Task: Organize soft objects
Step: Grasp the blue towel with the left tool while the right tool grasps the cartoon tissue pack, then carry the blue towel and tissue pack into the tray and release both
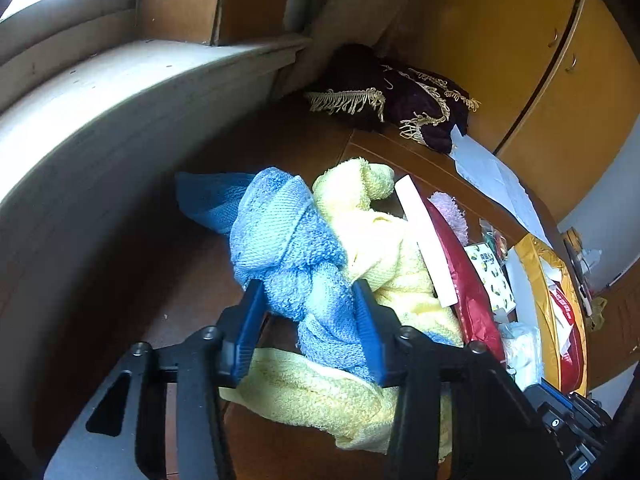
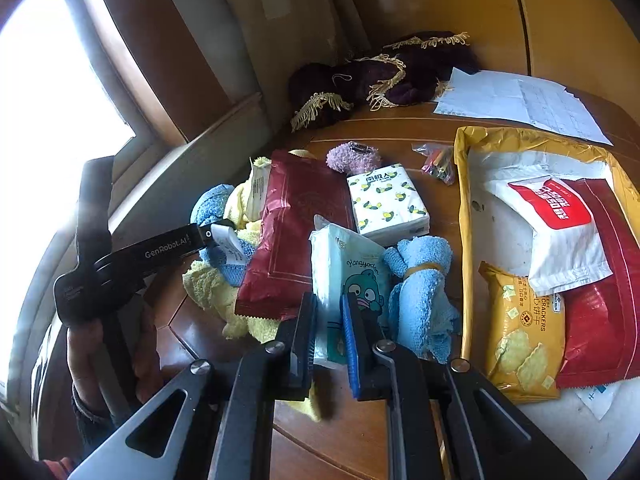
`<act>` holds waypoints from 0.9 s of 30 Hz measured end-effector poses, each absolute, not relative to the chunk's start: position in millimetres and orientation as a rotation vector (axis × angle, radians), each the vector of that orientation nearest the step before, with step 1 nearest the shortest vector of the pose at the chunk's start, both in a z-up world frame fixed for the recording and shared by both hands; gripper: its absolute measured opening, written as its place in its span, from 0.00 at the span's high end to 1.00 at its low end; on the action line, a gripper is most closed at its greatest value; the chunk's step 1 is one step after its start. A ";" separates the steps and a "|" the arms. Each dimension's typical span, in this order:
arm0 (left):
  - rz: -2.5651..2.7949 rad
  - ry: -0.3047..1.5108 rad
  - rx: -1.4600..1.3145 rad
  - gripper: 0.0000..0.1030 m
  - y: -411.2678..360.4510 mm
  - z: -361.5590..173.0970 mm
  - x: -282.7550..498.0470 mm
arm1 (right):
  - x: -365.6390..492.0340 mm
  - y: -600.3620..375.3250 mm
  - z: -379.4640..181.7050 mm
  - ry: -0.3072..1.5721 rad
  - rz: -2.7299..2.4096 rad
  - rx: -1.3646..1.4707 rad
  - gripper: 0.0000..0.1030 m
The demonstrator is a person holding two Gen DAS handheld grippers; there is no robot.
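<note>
The blue towel (image 1: 304, 264) is pinched between the two fingers of the left gripper (image 1: 310, 304), which are closed on a thick bunch of it. The yellow towel (image 1: 384, 248) is tangled with the blue towel, under it and beside it. If the blue towel is lifted now, the yellow towel could be dragged up too, and the red packet (image 2: 296, 224) lying on the yellow towel could be tipped or pushed off.

The tissue pack (image 2: 352, 276) with the cartoon face is squeezed by the right gripper (image 2: 328, 312), with the fingers nearly shut on its near end. It is soft and thin, so it could be bent or could slip out.

Just beside the tissue pack, a rolled blue cloth (image 2: 420, 280) with a rubber band is seen. Behind the tissue pack, a second tissue pack with lemons (image 2: 388, 204) and a fluffy purple thing (image 2: 352, 158) are found. Far behind, a dark fringed cloth (image 2: 384, 76) and papers (image 2: 520, 100) are left on the wooden table (image 2: 340, 448).
</note>
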State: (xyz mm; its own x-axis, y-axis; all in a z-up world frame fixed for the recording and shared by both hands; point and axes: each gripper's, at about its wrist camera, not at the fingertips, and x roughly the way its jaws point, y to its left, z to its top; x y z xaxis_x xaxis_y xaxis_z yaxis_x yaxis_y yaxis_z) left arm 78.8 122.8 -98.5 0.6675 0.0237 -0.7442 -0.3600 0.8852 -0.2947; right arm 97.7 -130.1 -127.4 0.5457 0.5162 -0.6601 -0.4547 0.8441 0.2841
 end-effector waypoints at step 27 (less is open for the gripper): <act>0.341 0.765 -0.327 0.67 120.8 -87.0 84.1 | 86.7 -145.2 -120.8 0.751 0.614 0.130 0.88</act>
